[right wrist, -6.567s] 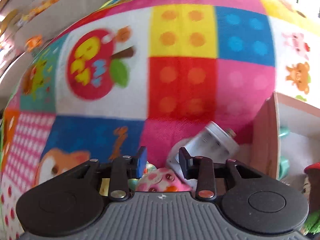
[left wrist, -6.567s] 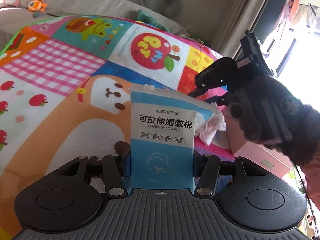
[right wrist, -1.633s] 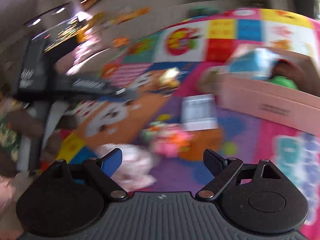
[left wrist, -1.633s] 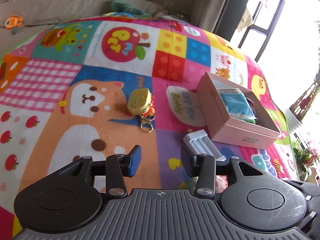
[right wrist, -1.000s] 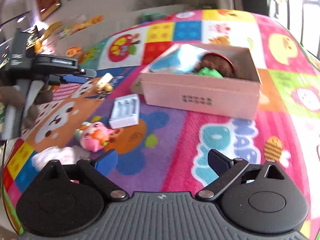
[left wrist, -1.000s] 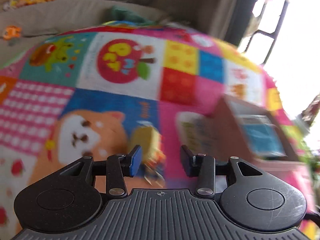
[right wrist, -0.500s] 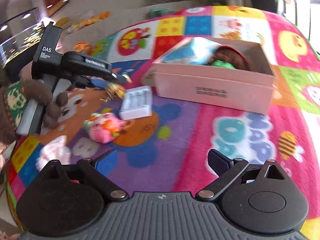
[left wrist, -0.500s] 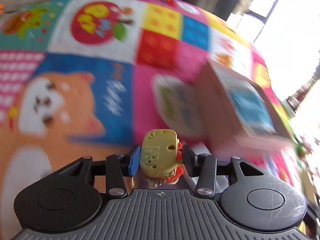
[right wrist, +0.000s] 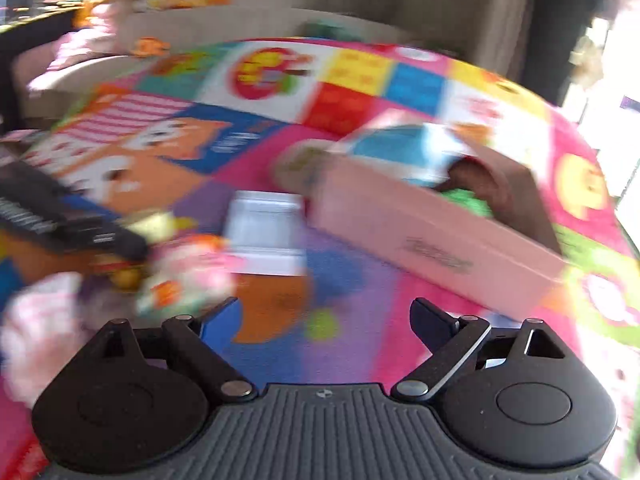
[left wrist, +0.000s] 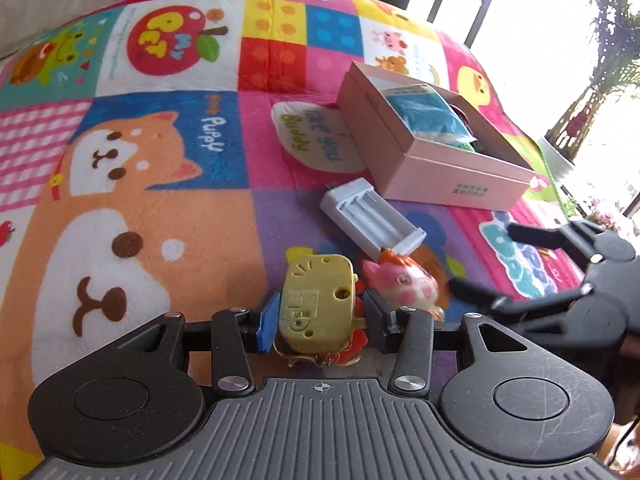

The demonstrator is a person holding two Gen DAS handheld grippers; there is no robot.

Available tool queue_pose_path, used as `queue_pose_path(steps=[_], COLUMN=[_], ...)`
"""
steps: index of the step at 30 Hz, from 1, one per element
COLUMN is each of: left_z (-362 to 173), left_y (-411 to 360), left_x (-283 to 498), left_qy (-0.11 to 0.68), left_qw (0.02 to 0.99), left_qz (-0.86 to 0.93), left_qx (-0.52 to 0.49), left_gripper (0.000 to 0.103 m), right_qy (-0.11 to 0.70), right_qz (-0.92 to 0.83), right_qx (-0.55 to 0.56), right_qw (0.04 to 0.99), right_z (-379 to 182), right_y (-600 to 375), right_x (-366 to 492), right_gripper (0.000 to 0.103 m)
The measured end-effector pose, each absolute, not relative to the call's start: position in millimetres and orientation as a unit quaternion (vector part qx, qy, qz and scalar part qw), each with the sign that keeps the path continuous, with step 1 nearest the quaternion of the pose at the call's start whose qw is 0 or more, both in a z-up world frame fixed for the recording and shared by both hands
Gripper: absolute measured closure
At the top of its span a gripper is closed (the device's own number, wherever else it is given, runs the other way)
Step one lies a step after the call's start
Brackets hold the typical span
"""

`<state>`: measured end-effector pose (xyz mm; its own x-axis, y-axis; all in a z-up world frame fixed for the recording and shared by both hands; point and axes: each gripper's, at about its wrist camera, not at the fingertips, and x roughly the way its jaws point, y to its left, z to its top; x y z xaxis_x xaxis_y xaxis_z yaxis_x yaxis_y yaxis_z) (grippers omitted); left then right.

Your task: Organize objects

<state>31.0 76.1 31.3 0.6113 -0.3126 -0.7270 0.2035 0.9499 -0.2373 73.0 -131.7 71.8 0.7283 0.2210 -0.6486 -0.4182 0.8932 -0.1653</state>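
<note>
since the earlier frame, the yellow keychain toy (left wrist: 316,304) is sitting between the fingers of the left gripper (left wrist: 318,316) instead of lying free on the play mat (left wrist: 168,200), and the right gripper (right wrist: 324,320) is now reaching in beside the pink toy (left wrist: 404,282). the left fingers are pinching the yellow keychain toy by its two flat sides, above the mat and short of the pink box (left wrist: 436,168). it is looking like light, rigid moulded plastic, so a side pinch across the body is holding well; the ring and red trinkets dangling below are loose and are likely swinging or snagging. the right fingers are spread wide and closing slightly, with nothing between them. the pink toy is looking small, rounded and hard, so it may be slipping unless taken across its widest part. the grey battery charger (left wrist: 372,216) is lying just beside the box, stiff and easy to grip across its short edges. the right wrist view is heavily blurred, so outlines there are hard to make out, and the box contents are partly hidden by its wall.
</note>
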Motion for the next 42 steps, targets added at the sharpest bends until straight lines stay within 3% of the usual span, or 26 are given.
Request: queue_pose_path(steps=[6,12,14,16,18,24,33,35,39,42], left_z=[24,23,24,24,24,23,24,24,24,24], left_y=[61,59,60,60,61,64,63,62,61,59], left_x=[38,41,41,41,41,40,39,39,38,38], left_qy=[0.413,0.412,0.413,0.414,0.414,0.412,0.413,0.413,0.414,0.414], left_qw=[0.902,0.902,0.902,0.902,0.902,0.903,0.903,0.903,0.903,0.904], left_qz=[-0.122,-0.118,-0.116,-0.114,-0.113,-0.114,-0.107,-0.105,-0.1,-0.095], left_qx=[-0.042,-0.046,-0.045,-0.044,-0.044,-0.05,-0.051,-0.05,-0.051,-0.05], left_gripper=[0.053,0.053,0.053,0.054,0.054,0.053,0.054,0.054,0.054,0.054], right_qy=[0.363,0.378,0.378,0.384,0.379,0.375,0.384,0.384,0.384,0.385], right_qz=[0.249,0.396,0.424,0.443,0.442,0.357,0.216,0.199,0.174,0.158], right_qx=[-0.047,-0.054,-0.079,-0.112,-0.142,-0.156,-0.118,-0.109,-0.071,-0.053], right_qw=[0.897,0.835,0.819,0.802,0.801,0.841,0.89,0.895,0.904,0.908], right_z=[93,99,93,85,79,72,71,69,67,64], right_y=[-172,-134,-108,-83,-67,-75,-151,-163,-190,-202], right_x=[62,24,13,7,5,30,80,83,83,85], right_gripper=[0.011,0.011,0.021,0.051,0.056,0.057,0.055,0.049,0.016,0.013])
